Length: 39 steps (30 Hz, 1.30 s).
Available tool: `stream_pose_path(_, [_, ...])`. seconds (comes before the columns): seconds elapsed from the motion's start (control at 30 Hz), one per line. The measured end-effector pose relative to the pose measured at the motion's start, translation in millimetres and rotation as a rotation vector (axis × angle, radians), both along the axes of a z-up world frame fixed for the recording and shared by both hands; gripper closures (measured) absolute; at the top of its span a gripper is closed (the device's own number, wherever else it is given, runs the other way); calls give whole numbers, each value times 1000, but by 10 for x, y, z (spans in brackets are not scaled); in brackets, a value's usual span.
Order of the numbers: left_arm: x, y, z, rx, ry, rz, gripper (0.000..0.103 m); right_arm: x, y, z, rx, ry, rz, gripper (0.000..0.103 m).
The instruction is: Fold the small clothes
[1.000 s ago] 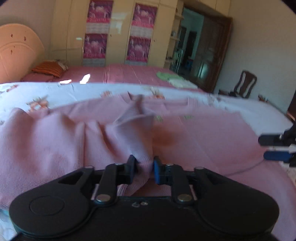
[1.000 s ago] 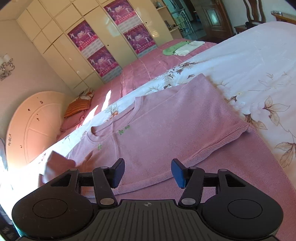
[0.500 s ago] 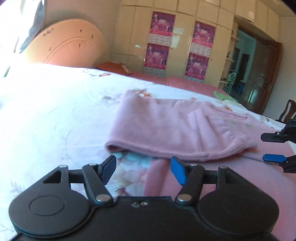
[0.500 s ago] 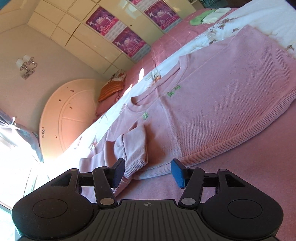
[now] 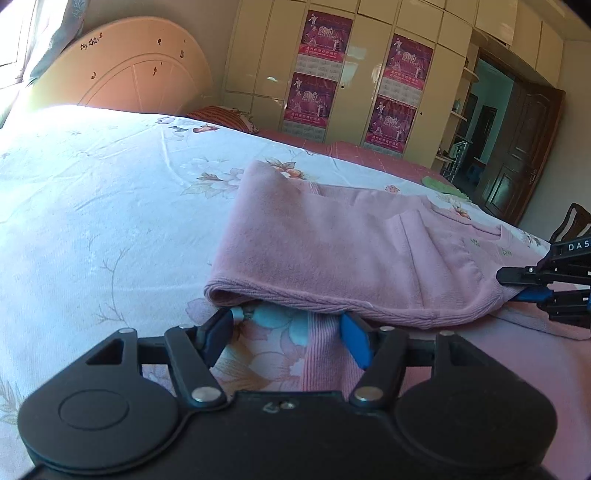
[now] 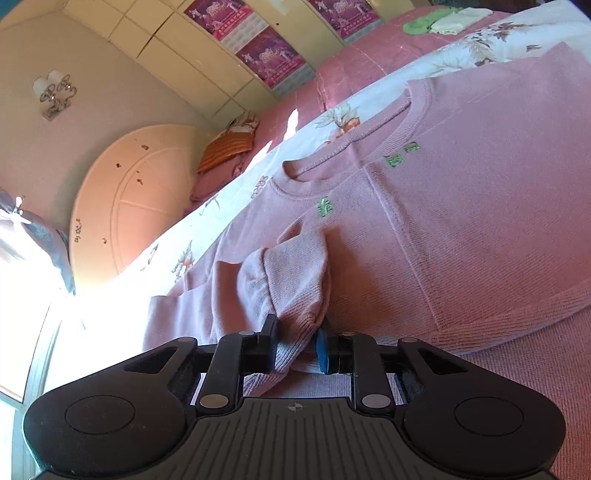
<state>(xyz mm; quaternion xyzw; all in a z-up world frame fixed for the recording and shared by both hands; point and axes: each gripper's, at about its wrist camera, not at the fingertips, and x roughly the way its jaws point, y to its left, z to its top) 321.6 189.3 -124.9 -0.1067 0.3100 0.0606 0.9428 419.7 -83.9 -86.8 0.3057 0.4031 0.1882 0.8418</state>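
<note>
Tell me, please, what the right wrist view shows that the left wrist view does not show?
Only the right wrist view: the sweater's neckline, green embroidery and a wall lamp; the right gripper is closing on the cuff. Only the left wrist view: a dark door and the open, empty left gripper. Both: the pink sweater, headboard and posters.

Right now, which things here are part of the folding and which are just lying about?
In the job:
- pink sweater
- its sleeve cuff, with the right claw closing on it
- left claw, open at the sweater's edge

Lying about:
- green and cream clothes
- orange striped pillow
- floral bedsheet
</note>
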Motion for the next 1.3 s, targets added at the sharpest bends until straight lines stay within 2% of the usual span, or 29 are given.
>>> stream_pose_path(0.03, [5, -13, 1, 3, 2, -4, 40, 1, 39, 36, -31, -19, 15, 98])
stream_pose_path(0.1, [38, -34, -5, 13, 5, -10, 40, -29, 81, 130, -74, -70, 28, 98])
stream_pose_path(0.17, [65, -46, -12, 25, 13, -13, 40, -102, 146, 316, -158, -155, 32, 98])
stream_pose_path(0.23, [97, -64, -12, 41, 21, -16, 40, -197, 149, 509, -190, -232, 34, 98])
stream_pose_path(0.3, [131, -79, -2, 52, 28, -15, 40, -281, 55, 712, -201, -295, -4, 98])
stream_pose_path(0.4, [147, -75, 3, 51, 28, -14, 41, -378, -261, 941, -212, -370, -129, 98])
stream_pose_path(0.47, [147, -70, 11, 47, 21, -12, 43, -371, -443, 920, -214, -349, -166, 98])
stream_pose_path(0.67, [185, -61, 17, 29, 9, -38, 56, -337, -659, 591, -247, -234, -169, 98])
stream_pose_path(0.9, [232, -12, -4, 16, 23, -34, 56, -458, -802, 347, -251, -158, -194, 98])
stream_pose_path(1.13, [229, -28, 85, 65, 59, -35, 54, -368, -913, 54, -254, -74, -203, 98])
stream_pose_path(1.2, [99, -19, 254, 91, -7, -10, 49, -378, -992, 82, -230, -79, -216, 98])
stream_pose_path(1.23, [55, 1, 332, 79, -55, -19, 41, -389, -1025, 125, -232, -97, -222, 91])
stream_pose_path(1.27, [63, 16, 390, 65, -84, -26, 38, -386, -1053, 169, -244, -120, -236, 66])
stream_pose_path(1.3, [126, 22, 429, 52, -95, -36, 38, -359, -1075, 193, -253, -143, -244, 53])
